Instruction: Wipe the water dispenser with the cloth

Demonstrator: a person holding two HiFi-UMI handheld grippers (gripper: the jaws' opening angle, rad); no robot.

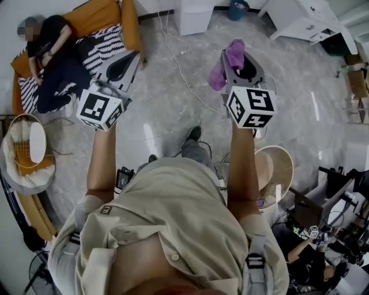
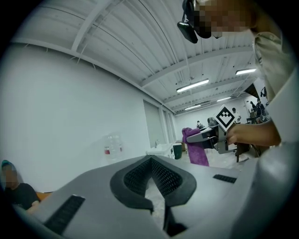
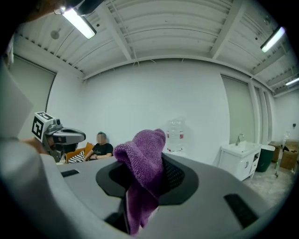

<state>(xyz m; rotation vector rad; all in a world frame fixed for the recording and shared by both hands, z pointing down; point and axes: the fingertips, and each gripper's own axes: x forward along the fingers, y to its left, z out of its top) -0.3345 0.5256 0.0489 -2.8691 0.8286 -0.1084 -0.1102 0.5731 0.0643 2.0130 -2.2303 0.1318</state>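
**White-walled room: cloth carried, dispenser not yet reached**

At left, the left gripper [image 1: 130,62] is seen closed, with nothing between its jaws. At right, the right gripper [image 1: 245,60] is clamped on the purple cloth [image 3: 142,158]. The water dispenser [image 3: 175,133] is only faintly made out against the far wall, well apart; an approach is judged necessary before wiping.

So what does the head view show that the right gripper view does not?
Head view only: the wearer's beige shirt and white cables on the floor. Right gripper view only: the clear red-labelled water bottle and the ceiling tube lights. Both: the purple knitted cloth clamped in the right gripper, the left gripper, and a seated person on the orange sofa.
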